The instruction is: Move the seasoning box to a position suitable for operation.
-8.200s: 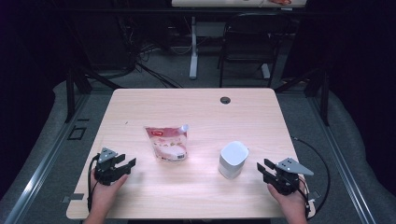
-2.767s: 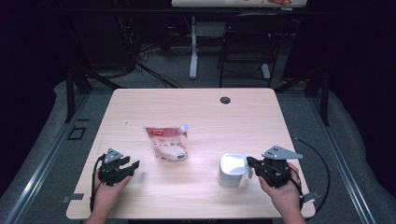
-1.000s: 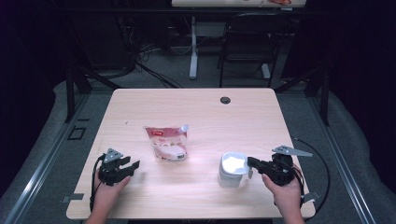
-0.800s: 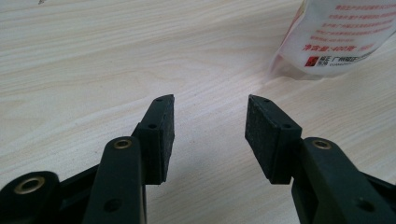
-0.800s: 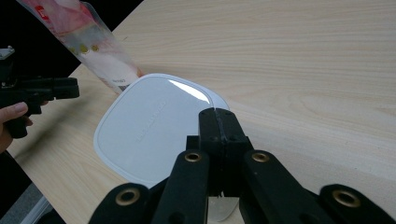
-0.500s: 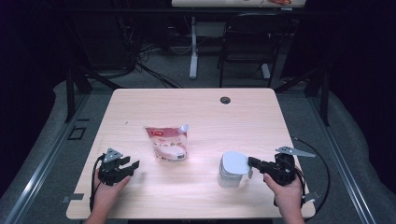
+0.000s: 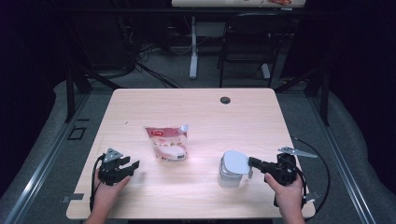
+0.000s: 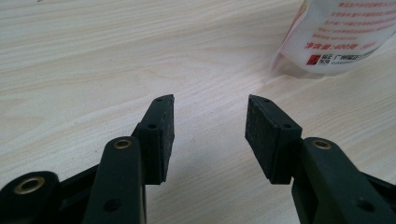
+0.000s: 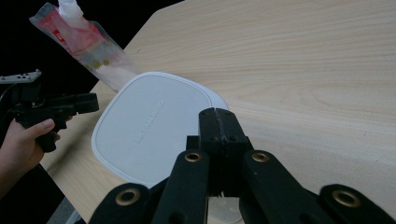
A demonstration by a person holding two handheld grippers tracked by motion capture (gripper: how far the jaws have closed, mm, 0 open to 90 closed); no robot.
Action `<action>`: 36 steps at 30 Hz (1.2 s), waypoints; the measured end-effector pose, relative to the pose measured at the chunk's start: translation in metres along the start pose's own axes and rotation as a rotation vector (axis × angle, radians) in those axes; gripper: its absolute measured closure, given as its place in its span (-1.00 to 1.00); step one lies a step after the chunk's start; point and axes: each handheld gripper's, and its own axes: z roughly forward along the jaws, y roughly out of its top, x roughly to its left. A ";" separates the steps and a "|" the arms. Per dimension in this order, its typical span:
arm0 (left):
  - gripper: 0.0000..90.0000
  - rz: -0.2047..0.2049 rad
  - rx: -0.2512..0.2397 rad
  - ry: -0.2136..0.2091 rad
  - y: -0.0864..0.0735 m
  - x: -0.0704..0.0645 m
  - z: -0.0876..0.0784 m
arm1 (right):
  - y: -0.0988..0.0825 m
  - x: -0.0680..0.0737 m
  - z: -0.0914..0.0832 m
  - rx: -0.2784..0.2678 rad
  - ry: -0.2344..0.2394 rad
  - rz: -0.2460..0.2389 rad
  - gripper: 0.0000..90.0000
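Note:
A clear container point(image 7: 228, 177) with a white lid point(image 7: 235, 162) stands at the table's front right. My right gripper point(image 7: 251, 162) is shut on the lid's near edge. In the right gripper view the lid point(image 9: 149, 126) tilts up away from the closed jaws of that gripper point(image 9: 218, 114), and a bit of clear container shows beneath them. A red-and-white spouted pouch point(image 7: 167, 143) lies flat mid-table. My left gripper point(image 7: 133, 166) rests at the front left, open and with nothing in it. In the left gripper view, the pouch point(image 8: 341, 32) sits beyond and to the right of the left gripper point(image 8: 210, 126).
The wooden table point(image 7: 205, 112) has a round cable hole point(image 7: 225, 100) near its far edge. A chair point(image 7: 247, 46) and desk legs stand on the dark floor behind. Cables trail off both grippers at the front edge.
The right gripper came from the right side in to the container and shut on the lid. Over the last second it drew slightly right and the lid tilted. The left gripper barely moved.

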 end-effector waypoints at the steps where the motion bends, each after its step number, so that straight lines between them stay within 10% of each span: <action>1: 0.17 -0.001 0.000 0.000 0.000 0.000 0.000 | 0.000 0.000 0.000 0.000 0.001 0.000 1.00; 36: 0.17 0.005 0.005 0.000 0.000 0.000 0.000 | -0.004 -0.012 -0.001 -0.008 0.054 0.080 1.00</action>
